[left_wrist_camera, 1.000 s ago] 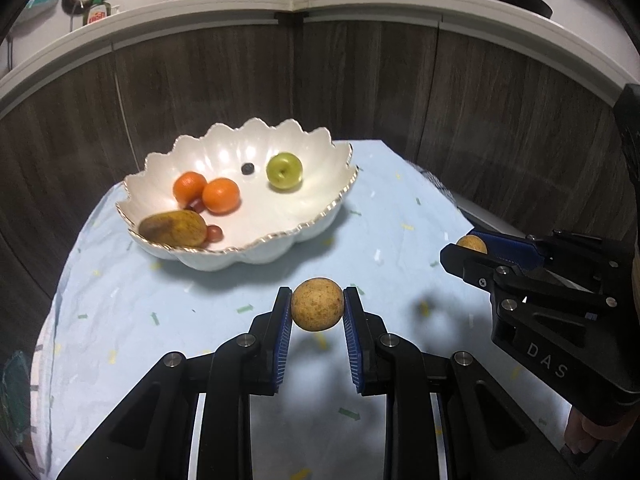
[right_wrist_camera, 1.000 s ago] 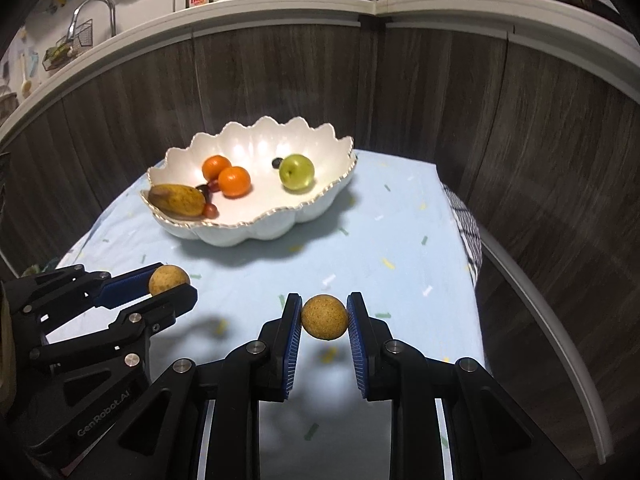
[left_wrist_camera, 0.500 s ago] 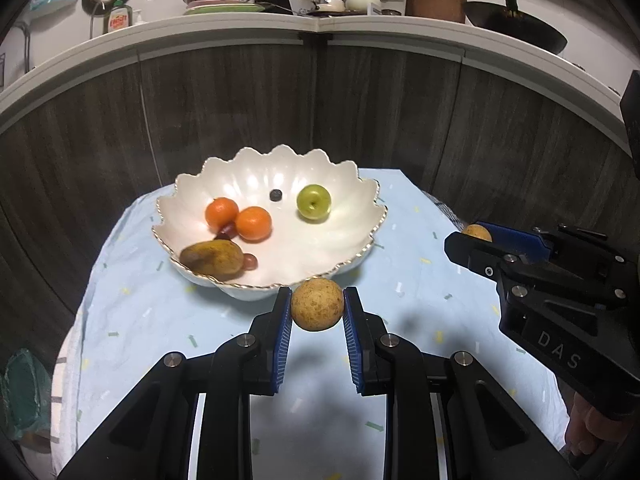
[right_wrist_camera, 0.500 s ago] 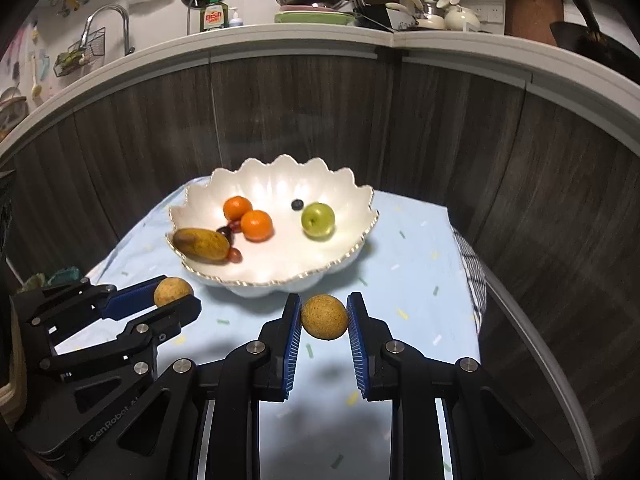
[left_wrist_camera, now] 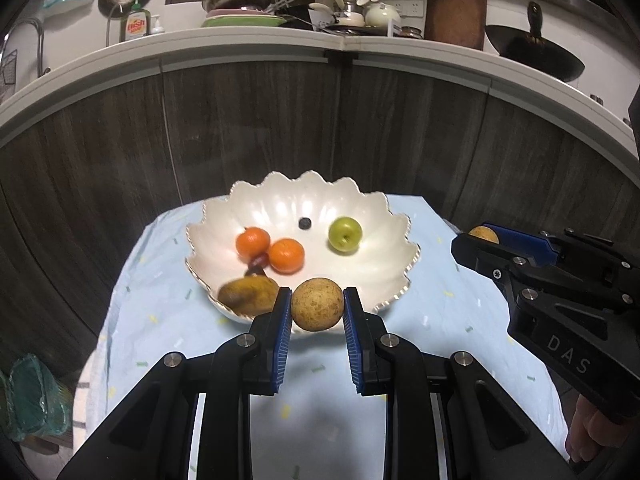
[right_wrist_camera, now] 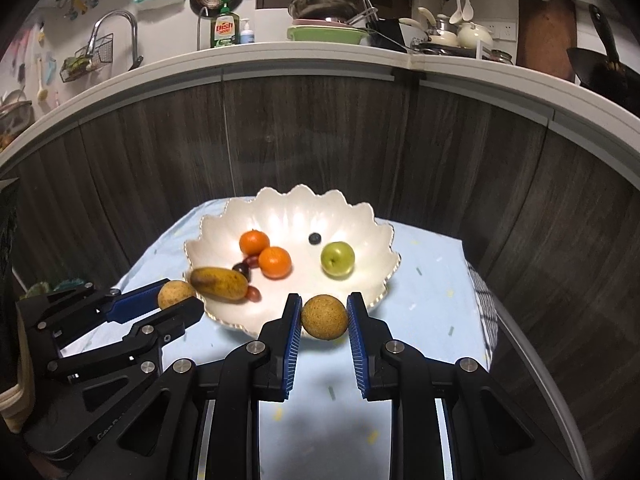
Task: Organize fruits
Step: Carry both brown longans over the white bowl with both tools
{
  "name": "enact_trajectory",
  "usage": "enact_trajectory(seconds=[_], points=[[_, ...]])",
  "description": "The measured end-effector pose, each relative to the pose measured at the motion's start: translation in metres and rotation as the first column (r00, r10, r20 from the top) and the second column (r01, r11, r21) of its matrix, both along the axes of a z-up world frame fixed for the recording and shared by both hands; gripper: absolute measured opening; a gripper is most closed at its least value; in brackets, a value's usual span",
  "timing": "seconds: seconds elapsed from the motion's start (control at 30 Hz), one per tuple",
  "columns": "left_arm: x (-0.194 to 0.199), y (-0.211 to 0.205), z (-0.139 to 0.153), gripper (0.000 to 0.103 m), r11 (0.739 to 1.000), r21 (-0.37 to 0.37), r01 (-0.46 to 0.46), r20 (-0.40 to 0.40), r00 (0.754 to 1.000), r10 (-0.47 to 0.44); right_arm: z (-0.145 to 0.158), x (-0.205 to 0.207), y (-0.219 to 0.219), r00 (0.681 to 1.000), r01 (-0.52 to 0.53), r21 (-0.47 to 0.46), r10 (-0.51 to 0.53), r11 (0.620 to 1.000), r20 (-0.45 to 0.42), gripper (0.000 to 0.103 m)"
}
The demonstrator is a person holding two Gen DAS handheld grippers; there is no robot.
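My left gripper (left_wrist_camera: 317, 306) is shut on a round speckled brown fruit (left_wrist_camera: 317, 305), held in the air just in front of the near rim of the white scalloped bowl (left_wrist_camera: 384, 208). My right gripper (right_wrist_camera: 324, 317) is shut on a second round brown fruit (right_wrist_camera: 324, 317), also at the bowl's near rim. Each gripper shows in the other's view: the right gripper (left_wrist_camera: 478, 238) and the left gripper (right_wrist_camera: 176, 296). In the bowl (right_wrist_camera: 372, 216) lie two oranges (right_wrist_camera: 274, 262), a green apple (right_wrist_camera: 337, 259), a brown pear (right_wrist_camera: 218, 283), a blueberry (right_wrist_camera: 315, 238) and small dark red fruits (right_wrist_camera: 252, 261).
The bowl stands on a light blue speckled cloth (left_wrist_camera: 440, 300) over a small table, close to a dark wood cabinet front (left_wrist_camera: 256, 128). A kitchen counter (right_wrist_camera: 320, 50) with dishes and a soap bottle runs above. A green bag (left_wrist_camera: 32, 400) lies on the floor at left.
Both grippers have risen and moved toward the bowl with their fruits still gripped; the bowl now sits lower in both views, right behind the held fruits.
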State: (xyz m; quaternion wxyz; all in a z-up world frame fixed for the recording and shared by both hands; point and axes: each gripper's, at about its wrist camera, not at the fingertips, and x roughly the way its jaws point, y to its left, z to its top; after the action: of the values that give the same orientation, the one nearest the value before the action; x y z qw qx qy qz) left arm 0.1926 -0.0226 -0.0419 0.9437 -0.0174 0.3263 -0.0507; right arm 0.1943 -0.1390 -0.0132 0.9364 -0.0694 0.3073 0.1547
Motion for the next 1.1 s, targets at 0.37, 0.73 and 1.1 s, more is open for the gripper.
enact_trajectory(seconds=[0.37, 0.73, 1.1], points=[[0.025, 0.027, 0.010, 0.025, 1.000, -0.011, -0.029, 0.010, 1.000, 0.029, 0.009, 0.022, 0.022, 1.000, 0.004, 0.018, -0.004, 1.000, 0.001, 0.024], [0.047, 0.041, 0.009, 0.025, 0.999, -0.006, -0.038, -0.002, 0.999, 0.038, 0.006, 0.045, 0.031, 0.999, 0.046, 0.022, -0.045, 0.999, -0.025, 0.024], [0.078, 0.054, 0.004, 0.025, 0.999, 0.009, -0.053, -0.011, 0.999, 0.053, -0.007, 0.072, 0.033, 0.992, 0.109, 0.017, -0.108, 0.994, -0.065, 0.024]])
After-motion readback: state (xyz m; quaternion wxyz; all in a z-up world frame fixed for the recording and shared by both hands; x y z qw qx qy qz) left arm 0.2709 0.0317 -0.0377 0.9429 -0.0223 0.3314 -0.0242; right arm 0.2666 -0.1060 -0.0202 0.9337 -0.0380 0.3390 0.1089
